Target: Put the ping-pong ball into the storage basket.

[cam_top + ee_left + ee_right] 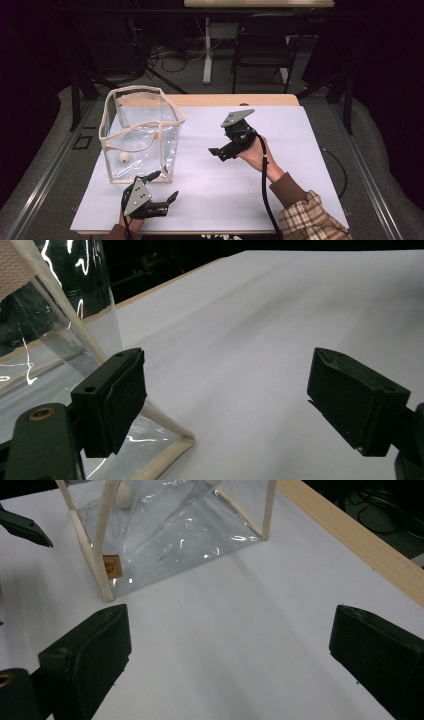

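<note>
A clear plastic bag with beige trim stands open-topped on the left of the white sheet. A small white ball lies inside it near the front wall. My left gripper rests open at the front edge, just in front of the bag's near right corner. In the left gripper view the bag is at the left, and the left gripper holds nothing. My right gripper hovers open at mid-table, right of the bag, pointing toward it. In the right gripper view the gripper is wide open, with the bag and the ball ahead.
The white sheet covers a wooden table, whose edge runs at the right of the right gripper view. A black chair and a table leg stand beyond. A small tan label hangs on the bag's corner.
</note>
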The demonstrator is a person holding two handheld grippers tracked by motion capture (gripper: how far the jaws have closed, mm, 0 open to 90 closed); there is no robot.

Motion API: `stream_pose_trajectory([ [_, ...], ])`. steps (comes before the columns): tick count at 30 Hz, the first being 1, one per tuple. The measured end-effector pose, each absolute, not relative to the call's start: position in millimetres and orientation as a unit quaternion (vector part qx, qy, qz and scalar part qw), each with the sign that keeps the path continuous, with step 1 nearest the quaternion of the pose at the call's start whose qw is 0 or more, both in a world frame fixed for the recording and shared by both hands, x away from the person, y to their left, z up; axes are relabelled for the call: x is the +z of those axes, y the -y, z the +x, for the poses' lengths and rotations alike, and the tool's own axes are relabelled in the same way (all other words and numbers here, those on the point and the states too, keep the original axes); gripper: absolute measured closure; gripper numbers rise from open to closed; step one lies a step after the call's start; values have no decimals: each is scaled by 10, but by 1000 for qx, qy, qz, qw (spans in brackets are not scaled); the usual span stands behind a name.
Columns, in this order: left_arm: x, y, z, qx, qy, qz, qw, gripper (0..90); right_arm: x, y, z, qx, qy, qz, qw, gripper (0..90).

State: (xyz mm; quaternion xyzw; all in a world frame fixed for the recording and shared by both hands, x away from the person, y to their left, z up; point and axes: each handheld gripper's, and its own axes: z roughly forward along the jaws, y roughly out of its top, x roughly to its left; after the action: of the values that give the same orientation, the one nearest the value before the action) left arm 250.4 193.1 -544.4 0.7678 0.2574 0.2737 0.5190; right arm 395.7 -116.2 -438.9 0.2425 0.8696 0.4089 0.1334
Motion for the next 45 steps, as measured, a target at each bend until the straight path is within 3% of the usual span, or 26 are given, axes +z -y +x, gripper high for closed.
stream_pose_trajectory([
  [45, -5441, -1936, 2501, 275, -258, 768, 518, 157, -4723, 1843, 3551, 417, -847, 286, 163, 32],
])
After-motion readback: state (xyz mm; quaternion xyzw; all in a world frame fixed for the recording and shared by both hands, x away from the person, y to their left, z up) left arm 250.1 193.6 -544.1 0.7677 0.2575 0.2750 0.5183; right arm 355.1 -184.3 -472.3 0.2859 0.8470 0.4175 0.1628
